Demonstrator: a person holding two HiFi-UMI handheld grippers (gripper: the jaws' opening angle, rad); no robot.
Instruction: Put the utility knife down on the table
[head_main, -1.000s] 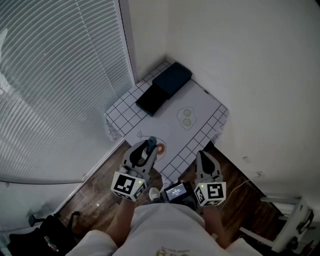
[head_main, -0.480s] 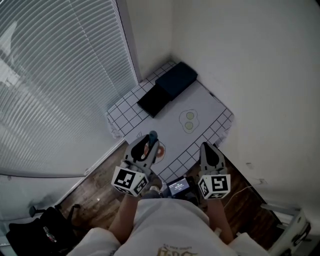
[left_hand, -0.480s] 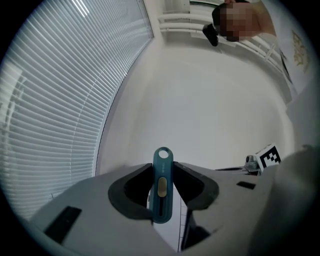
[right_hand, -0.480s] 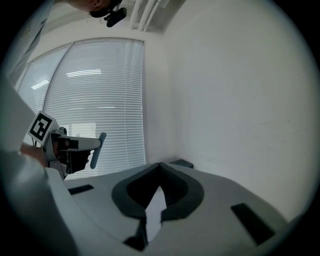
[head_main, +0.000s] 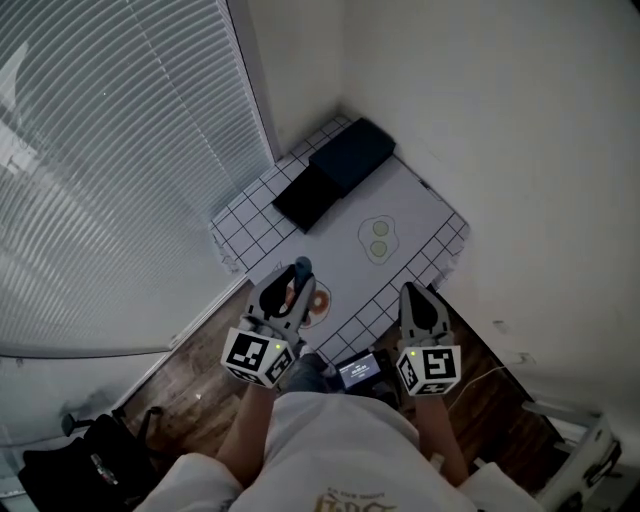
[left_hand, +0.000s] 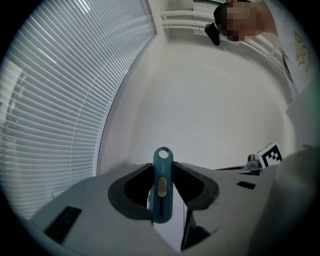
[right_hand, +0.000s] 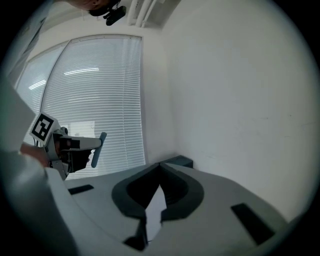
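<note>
My left gripper gripped the teal utility knife upright at lower centre, its ring end poking out above; my right gripper had its jaws pinched together on nothing.

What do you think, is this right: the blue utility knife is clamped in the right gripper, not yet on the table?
No, the left gripper clamps the utility knife, as the left gripper view shows; it is not yet on the table.

In the head view, the left gripper is hiding the utility knife except its far tip. The near-left dark bag is running off the edge.
</note>
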